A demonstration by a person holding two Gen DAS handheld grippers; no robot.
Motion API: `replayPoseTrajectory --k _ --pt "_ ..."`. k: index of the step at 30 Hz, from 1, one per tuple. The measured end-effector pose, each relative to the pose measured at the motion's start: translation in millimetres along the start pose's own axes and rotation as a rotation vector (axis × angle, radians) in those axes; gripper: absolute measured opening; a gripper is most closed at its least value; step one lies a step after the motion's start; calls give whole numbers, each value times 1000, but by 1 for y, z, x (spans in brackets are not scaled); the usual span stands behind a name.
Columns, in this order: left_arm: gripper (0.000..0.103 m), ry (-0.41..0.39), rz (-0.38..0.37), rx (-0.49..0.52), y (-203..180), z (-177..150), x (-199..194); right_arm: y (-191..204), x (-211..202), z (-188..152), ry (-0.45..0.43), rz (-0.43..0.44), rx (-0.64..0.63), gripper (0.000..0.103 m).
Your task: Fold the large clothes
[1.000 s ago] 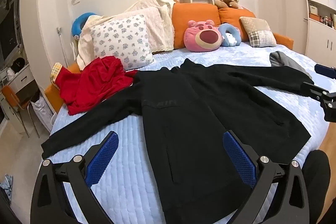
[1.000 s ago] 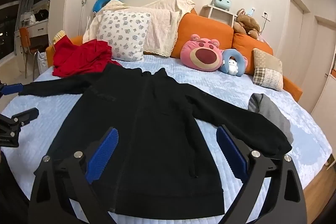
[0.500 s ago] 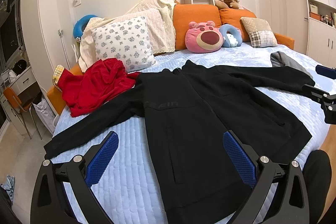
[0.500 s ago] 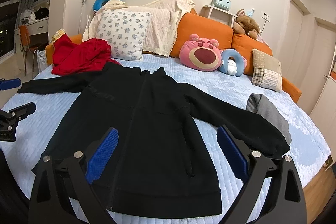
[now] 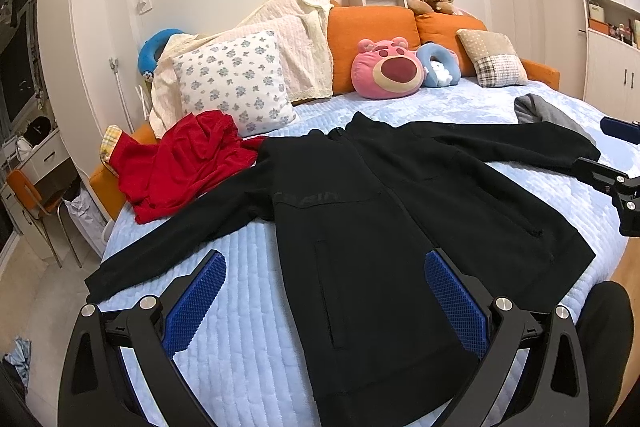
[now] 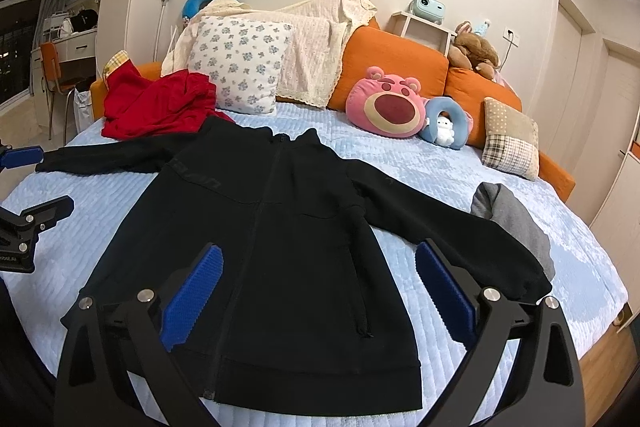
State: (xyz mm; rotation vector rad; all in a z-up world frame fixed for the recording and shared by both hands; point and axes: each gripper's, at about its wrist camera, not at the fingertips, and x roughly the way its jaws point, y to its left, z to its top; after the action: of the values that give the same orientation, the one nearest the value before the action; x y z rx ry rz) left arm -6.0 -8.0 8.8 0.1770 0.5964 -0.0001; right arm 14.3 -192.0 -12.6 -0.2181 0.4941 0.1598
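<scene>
A black zip-front fleece jacket (image 6: 276, 235) lies spread flat on the pale blue quilted bed (image 6: 420, 163), both hand-held grippers, left (image 5: 324, 291) and right (image 6: 316, 279), spread apart and empty above it; only the left wrist view shows white cupboards (image 5: 612, 67).

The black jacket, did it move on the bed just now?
No. The black jacket lies spread flat with its collar just as near the red garment; only the camera shifted slightly.

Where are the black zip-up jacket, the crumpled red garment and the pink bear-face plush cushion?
Black zip-up jacket (image 6: 280, 227), right wrist view, chest beside the zip.
Crumpled red garment (image 5: 180, 163), left wrist view, middle of the heap.
Pink bear-face plush cushion (image 6: 386, 103), right wrist view, its snout.
</scene>
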Motion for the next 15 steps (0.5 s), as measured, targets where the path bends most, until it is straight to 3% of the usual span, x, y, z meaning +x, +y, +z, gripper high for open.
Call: replayPoseTrajectory --k 15 --pt "101 4 1 -1 -1 1 -1 4 4 -1 8 12 -7 96"
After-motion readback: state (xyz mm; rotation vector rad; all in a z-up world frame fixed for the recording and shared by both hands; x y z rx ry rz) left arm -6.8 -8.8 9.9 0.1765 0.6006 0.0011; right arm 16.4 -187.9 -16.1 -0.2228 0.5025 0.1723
